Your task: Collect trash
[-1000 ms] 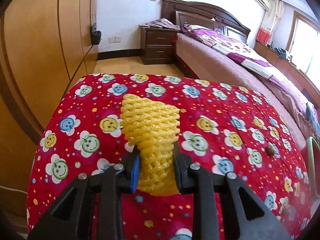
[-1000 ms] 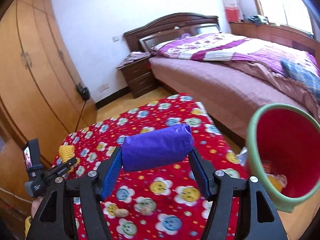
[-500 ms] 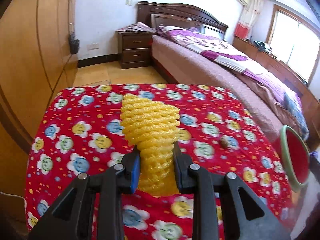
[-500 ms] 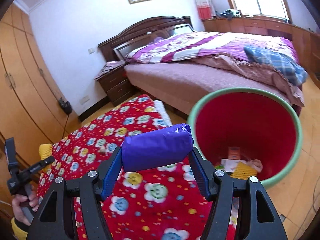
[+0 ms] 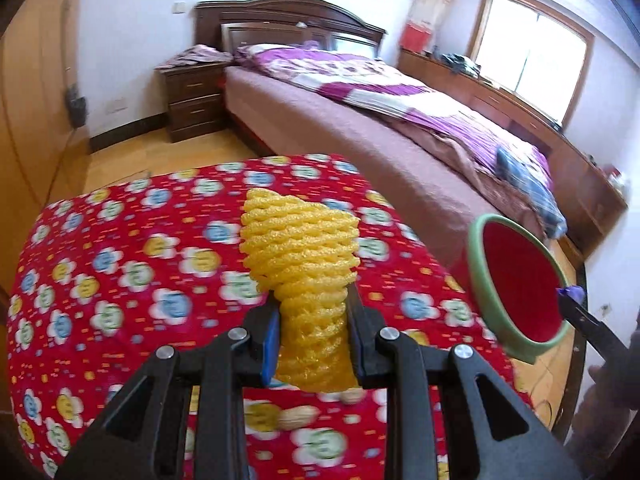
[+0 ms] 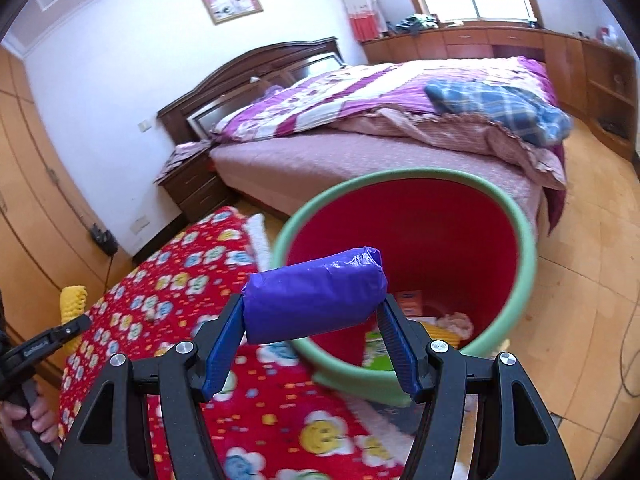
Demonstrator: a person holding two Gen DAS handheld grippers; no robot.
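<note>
A yellow foam net sleeve (image 5: pixel 298 264) is clamped between the two fingers of the left gripper (image 5: pixel 312 336), its narrow lower part pinched by the pads while its wider top fans out above and beyond the fingertips. Below and ahead of those fingers a table draped in a red flower-print cloth (image 5: pixel 120 280) is seen, with a peanut shell (image 5: pixel 298 418) lying on the cloth just under the fingers. To the right of the left fingers, off the table edge, a red bin with a green rim (image 5: pixel 516 288) is visible. A purple wrapped roll (image 6: pixel 314 300) is gripped crosswise by the right gripper (image 6: pixel 312 334), one end pressed against each blue pad (image 6: pixel 224 344). Directly beyond the right fingers the mouth of the bin (image 6: pixel 520 248) is faced, with scraps of trash (image 6: pixel 452 322) lying at its bottom. Further behind the bin a bed (image 6: pixel 360 152) is seen.
</note>
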